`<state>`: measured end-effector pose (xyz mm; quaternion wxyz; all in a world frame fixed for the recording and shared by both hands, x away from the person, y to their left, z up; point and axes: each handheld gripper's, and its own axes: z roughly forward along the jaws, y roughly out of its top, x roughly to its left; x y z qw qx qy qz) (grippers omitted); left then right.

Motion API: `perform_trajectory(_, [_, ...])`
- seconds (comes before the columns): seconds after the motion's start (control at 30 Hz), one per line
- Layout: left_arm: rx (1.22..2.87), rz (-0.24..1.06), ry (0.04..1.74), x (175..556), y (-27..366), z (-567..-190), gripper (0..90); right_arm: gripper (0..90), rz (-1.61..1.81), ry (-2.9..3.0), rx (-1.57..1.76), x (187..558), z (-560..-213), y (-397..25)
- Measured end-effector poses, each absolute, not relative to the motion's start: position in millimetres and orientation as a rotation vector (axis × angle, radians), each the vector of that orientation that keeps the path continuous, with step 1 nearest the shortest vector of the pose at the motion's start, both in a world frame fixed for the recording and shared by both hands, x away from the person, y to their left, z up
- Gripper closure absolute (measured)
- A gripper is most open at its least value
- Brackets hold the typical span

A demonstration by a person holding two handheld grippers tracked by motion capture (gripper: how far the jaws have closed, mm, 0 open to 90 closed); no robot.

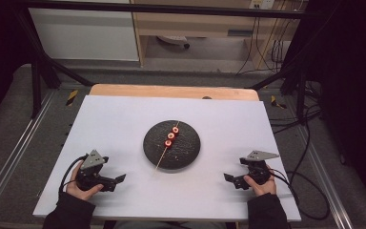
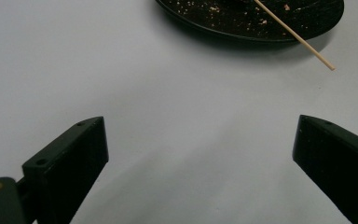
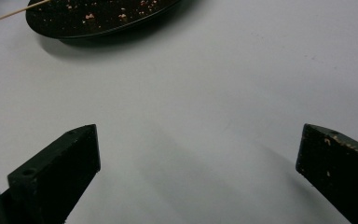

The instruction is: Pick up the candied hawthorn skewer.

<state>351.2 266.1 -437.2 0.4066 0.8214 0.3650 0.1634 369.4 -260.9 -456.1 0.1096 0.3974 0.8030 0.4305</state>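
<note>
Resting apart: left tongs released | right tongs released | between: black plate, skewer

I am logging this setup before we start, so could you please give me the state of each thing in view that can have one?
Left gripper: open, empty, low over the table.
Right gripper: open, empty, low over the table.
Skewer: lying across the plate, bare end past the near rim, red pieces threaded on the far half.
Plate: flat on the white table, speckled, centred between the grippers.
</note>
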Motion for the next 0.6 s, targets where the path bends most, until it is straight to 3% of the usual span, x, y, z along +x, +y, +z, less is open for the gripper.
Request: perform_trajectory(0.6, [2.071, 0.416, 0.923, 359, 239, -422, 3.5, 0.4, 1.254, 2.358, 1.17, 369, -455, -259])
